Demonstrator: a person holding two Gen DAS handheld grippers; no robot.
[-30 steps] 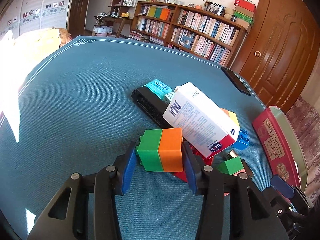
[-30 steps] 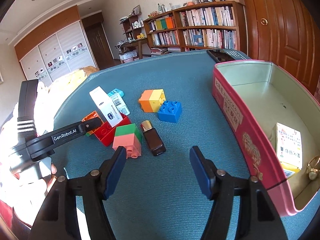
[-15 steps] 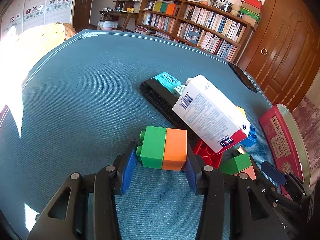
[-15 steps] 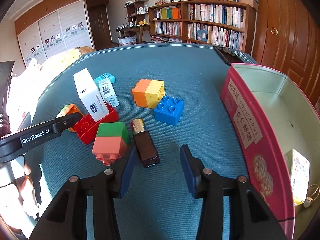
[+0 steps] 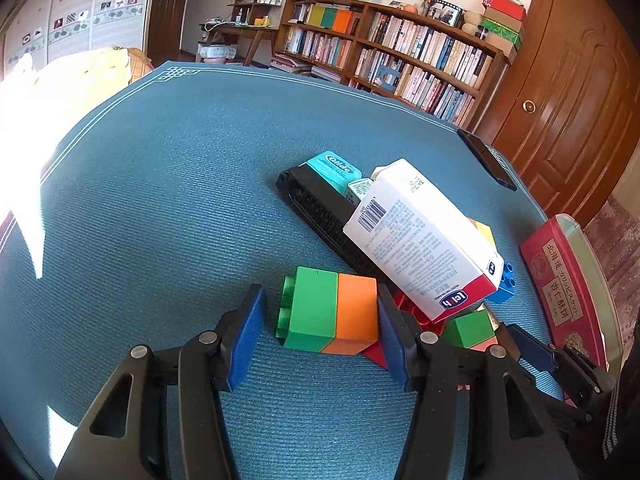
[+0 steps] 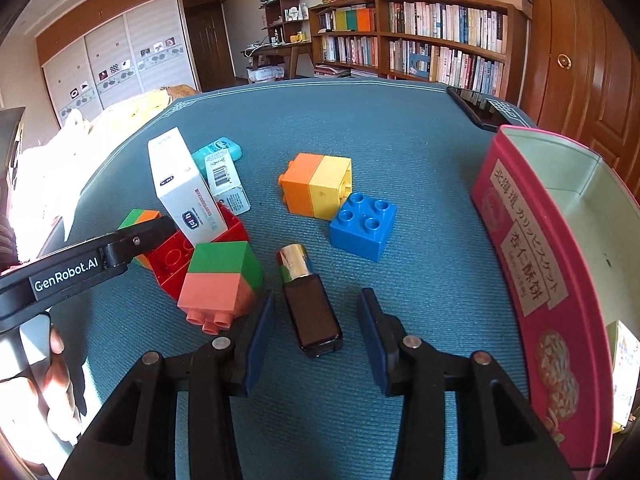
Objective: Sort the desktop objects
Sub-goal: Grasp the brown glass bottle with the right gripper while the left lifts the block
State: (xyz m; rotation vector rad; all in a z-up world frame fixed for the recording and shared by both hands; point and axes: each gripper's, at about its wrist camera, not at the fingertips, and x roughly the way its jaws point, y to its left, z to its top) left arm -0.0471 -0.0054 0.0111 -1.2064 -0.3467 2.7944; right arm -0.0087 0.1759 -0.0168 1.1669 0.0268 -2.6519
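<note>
Opening off the green-orange block, left tool; right tool closing around the dark bottle.

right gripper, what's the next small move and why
Probably finish closing on the dark bottle. It lies lengthwise between the right gripper's closing fingers, gaps still on both sides, and the open tin sits just right to receive it.

Left claw jaws opening; right claw jaws closing.
</note>
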